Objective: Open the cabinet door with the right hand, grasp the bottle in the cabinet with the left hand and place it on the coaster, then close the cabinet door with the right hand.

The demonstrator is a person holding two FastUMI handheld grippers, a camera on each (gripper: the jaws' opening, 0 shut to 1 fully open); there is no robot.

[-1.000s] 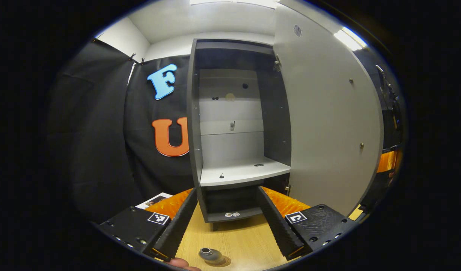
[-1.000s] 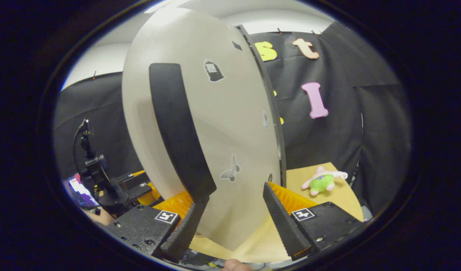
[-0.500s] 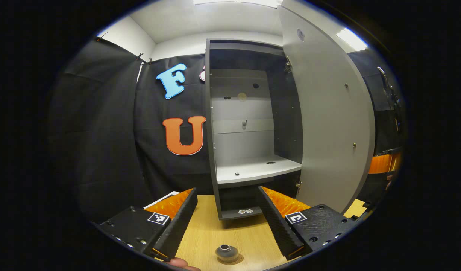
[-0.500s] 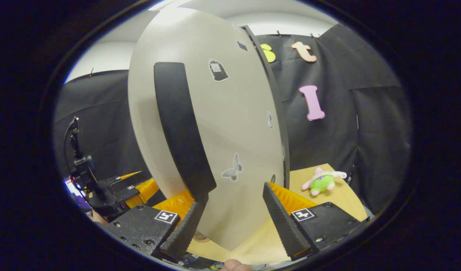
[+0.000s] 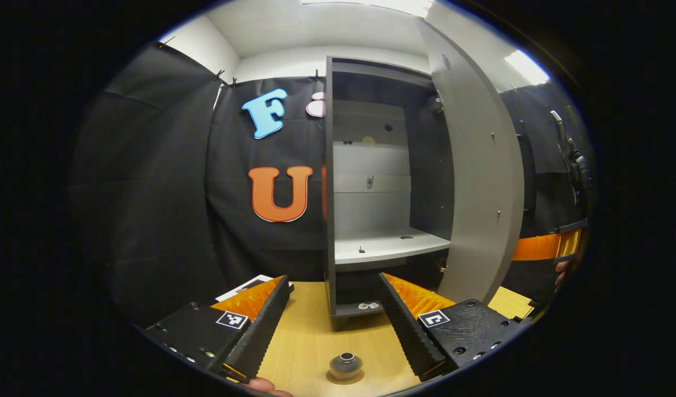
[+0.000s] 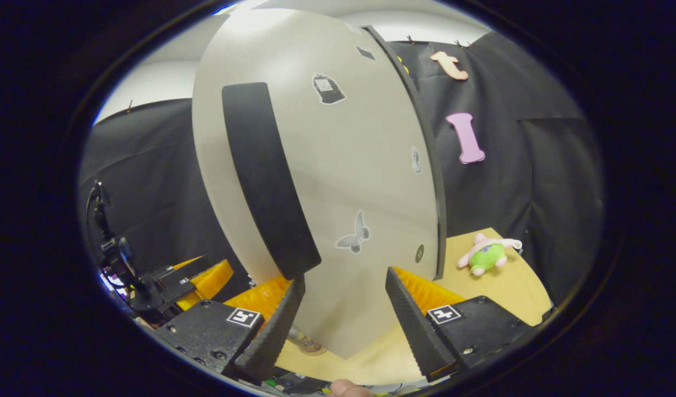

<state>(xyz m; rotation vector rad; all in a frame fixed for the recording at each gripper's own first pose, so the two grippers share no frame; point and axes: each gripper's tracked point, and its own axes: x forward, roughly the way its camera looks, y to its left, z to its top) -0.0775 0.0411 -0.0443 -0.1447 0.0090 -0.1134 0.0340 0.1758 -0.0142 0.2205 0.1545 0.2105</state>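
Left gripper view: the left gripper point(image 5: 333, 325) is released, fingers spread wide with nothing between them. The bottle point(image 5: 345, 366) stands on the coaster point(image 5: 344, 377) on the wooden table point(image 5: 310, 347), in front of the cabinet point(image 5: 371, 187) and between the fingers, touching neither. The cabinet door point(image 5: 478, 182) hangs open on the cabinet's right side, and its shelf point(image 5: 390, 245) looks bare.

Right gripper view: the right gripper point(image 6: 343, 320) is also released, its fingers spread either side of the door's lower part, right by the black handle point(image 6: 266, 182); can't tell if it actually touches. A small plush toy point(image 6: 489, 255) lies on the table to the right of the cabinet.
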